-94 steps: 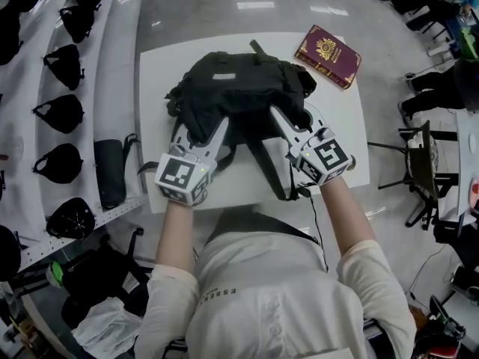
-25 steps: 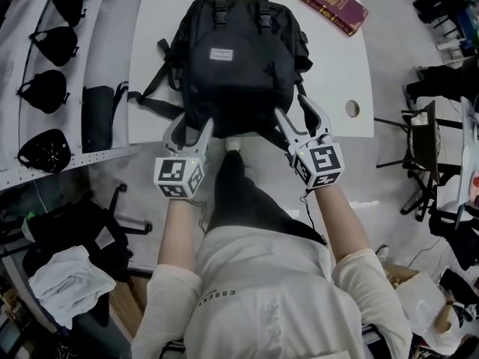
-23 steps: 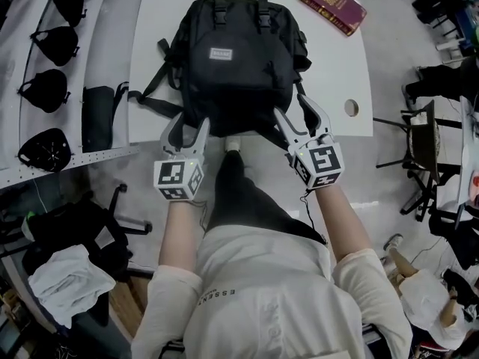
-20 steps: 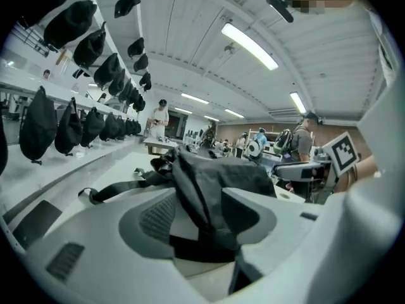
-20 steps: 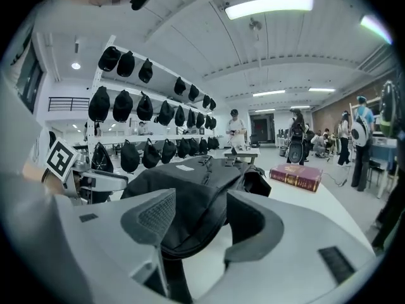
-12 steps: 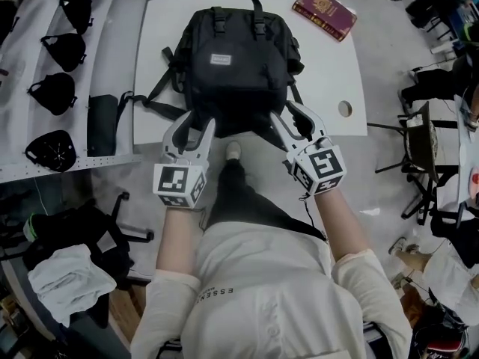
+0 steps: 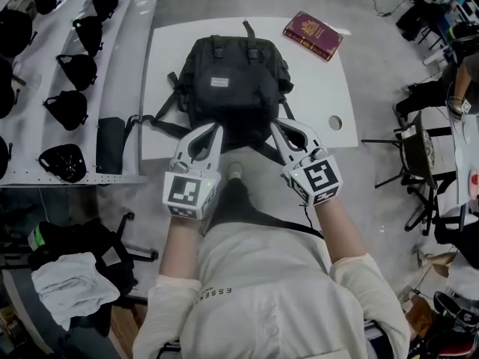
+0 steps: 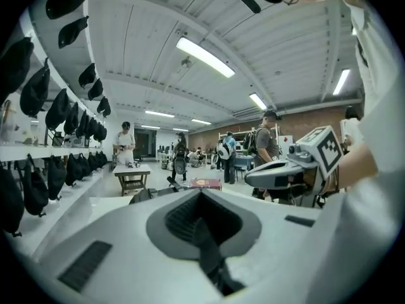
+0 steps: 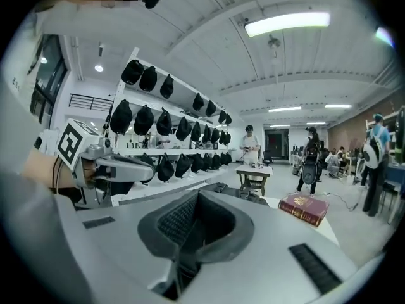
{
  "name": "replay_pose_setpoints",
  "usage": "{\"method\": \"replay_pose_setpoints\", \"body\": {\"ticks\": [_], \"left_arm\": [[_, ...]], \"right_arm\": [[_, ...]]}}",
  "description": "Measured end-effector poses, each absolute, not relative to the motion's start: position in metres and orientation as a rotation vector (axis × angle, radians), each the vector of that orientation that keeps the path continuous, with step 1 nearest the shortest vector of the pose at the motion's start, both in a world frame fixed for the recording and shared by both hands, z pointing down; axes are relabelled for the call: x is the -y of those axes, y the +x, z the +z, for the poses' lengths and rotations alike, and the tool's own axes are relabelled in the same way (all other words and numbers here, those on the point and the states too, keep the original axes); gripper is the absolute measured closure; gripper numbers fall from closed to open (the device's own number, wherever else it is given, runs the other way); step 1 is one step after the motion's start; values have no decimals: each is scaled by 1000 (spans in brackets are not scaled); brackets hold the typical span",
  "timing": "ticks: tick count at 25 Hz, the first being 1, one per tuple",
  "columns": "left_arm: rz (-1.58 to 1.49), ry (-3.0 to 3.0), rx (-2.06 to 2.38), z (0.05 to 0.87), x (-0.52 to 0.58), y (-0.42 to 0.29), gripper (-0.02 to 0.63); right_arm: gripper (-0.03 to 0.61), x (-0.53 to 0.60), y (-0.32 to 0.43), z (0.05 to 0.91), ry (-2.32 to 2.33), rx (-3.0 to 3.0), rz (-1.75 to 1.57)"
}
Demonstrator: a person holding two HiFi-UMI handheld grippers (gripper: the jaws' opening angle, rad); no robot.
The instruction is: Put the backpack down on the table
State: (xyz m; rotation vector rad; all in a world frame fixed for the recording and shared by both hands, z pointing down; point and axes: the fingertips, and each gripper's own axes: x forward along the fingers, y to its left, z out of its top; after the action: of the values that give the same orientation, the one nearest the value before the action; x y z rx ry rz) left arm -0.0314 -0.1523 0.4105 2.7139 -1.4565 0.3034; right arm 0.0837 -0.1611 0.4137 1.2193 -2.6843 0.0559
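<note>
- The long white shelf [image 7: 112, 58] runs down the left of my head view, with a row of dark caps [image 7: 78, 71] on it.
- The white table [image 7: 329, 88] stands just beside the shelf and carries everything I am working with.
- The black backpack [image 7: 236, 88] lies flat on the table with its front panel and small label facing up. Its top handle points to the far edge and its bottom sits at the near edge. Its straps trail out on the left side toward the shelf.
- My left claw [image 7: 215, 131] has just closed, and its own view shows the jaws pressed together with nothing between them. It points almost level across the room, above the near end of the backpack and clear of it.
- My right claw [image 7: 278, 128] has likewise just closed. Its jaws meet on nothing, and it is held level over the backpack's near right corner without touching it.
- A red book [image 7: 313, 35] lies on the far right corner of the table, well apart from the backpack.
- A small round hole [image 7: 334, 122] shows in the tabletop near its right edge.
</note>
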Motion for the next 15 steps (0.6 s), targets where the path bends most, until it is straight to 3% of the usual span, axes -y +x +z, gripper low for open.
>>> {"method": "replay_pose_setpoints", "body": {"ticks": [15], "left_arm": [[314, 2762, 1467, 370, 154, -32, 611]], "right_arm": [[563, 171, 91, 370, 1336, 2779, 33]]}}
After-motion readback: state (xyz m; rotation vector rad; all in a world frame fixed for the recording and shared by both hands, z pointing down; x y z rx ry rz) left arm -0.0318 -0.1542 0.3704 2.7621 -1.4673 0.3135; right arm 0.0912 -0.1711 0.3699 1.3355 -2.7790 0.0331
